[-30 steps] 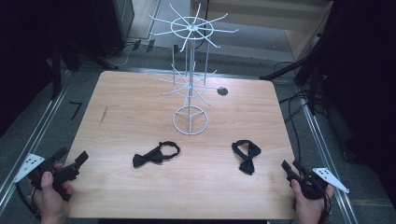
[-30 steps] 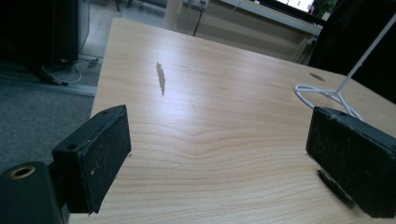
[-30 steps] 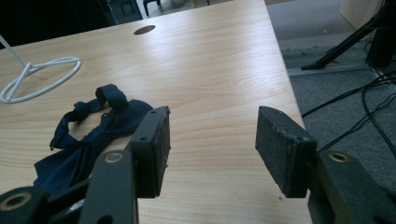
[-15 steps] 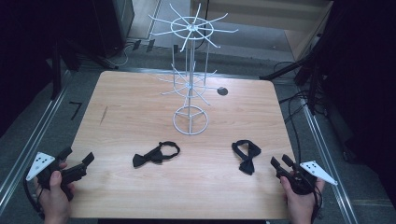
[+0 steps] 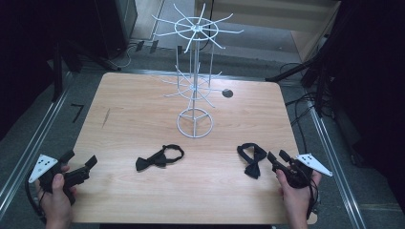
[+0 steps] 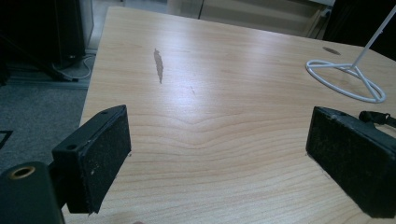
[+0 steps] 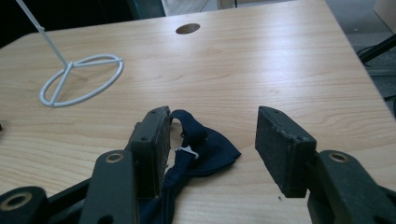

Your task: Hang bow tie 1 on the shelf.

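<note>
Two dark bow ties lie on the wooden table (image 5: 143, 114). One bow tie (image 5: 160, 157) is left of centre, the other bow tie (image 5: 251, 160) is at the right. My right gripper (image 5: 277, 155) has its jaws open beside the right one. In the right gripper view that bow tie (image 7: 208, 147) lies on the wood between the jaws of my right gripper (image 7: 212, 119), close against the left pad (image 7: 161, 135), and the right pad stands apart from it. My left gripper (image 5: 80, 160) rests open at the table's front left corner. In the left gripper view, my left gripper (image 6: 215, 126) holds nothing.
A white wire display rack (image 5: 195, 71) with spoke arms stands mid-table on a ring base (image 5: 195, 123); its base (image 7: 81, 79) shows ahead of the right gripper. A round cable hole (image 5: 227, 93) sits behind it. Cables lie on the floor at the right.
My right gripper has moved left and a little up, from the table's front right edge to the right bow tie. The left gripper has stayed where it was.
</note>
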`<state>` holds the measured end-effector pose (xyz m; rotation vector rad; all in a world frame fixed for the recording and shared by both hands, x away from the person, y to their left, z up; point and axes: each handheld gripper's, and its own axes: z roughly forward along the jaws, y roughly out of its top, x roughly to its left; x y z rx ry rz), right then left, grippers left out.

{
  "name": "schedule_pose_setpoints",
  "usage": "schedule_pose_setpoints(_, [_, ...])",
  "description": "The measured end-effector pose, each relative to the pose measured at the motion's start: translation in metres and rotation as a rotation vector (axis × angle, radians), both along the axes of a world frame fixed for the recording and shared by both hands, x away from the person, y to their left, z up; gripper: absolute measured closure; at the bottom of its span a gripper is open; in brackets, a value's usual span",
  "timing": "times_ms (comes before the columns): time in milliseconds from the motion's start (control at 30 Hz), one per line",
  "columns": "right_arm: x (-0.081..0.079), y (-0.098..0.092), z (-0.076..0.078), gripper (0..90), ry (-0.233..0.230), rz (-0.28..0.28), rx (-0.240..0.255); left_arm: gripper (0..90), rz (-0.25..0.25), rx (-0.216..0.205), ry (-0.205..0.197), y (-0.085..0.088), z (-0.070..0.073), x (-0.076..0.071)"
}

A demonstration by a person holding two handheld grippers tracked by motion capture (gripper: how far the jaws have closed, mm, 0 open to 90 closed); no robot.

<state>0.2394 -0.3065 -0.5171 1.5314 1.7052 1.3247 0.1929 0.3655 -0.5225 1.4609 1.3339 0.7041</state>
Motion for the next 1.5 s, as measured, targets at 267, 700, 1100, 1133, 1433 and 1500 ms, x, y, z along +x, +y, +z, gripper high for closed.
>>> schedule_pose_setpoints(267, [0.026, 0.013, 0.003, 45.5, 0.024, -0.028, 0.009, 7.6, 0.001, -0.005, 0.0, 0.001, 0.0, 0.0])
schedule_pose_setpoints(700, [0.031, 0.027, -0.022, 41.3, 0.127, -0.032, -0.028, 7.6, -0.002, -0.002, 0.001, 0.0, 0.0, 0.0])
schedule_pose_setpoints(1100, [0.029, 0.041, -0.033, 47.9, 0.222, -0.031, -0.095, 7.8, -0.008, 0.019, 0.01, -0.002, 0.0, 0.001])
schedule_pose_setpoints(1133, [0.028, 0.042, -0.033, 55.3, 0.221, -0.01, -0.102, 7.8, -0.007, 0.019, 0.008, -0.002, 0.0, 0.001])
schedule_pose_setpoints(1433, [0.027, 0.04, -0.034, 76.8, 0.232, 0.045, -0.039, 7.8, -0.017, 0.045, 0.021, -0.004, 0.0, 0.001])
schedule_pose_setpoints(1500, [0.026, 0.04, -0.034, 77.3, 0.225, 0.041, -0.04, 7.8, -0.009, 0.043, 0.026, -0.004, 0.0, 0.001])
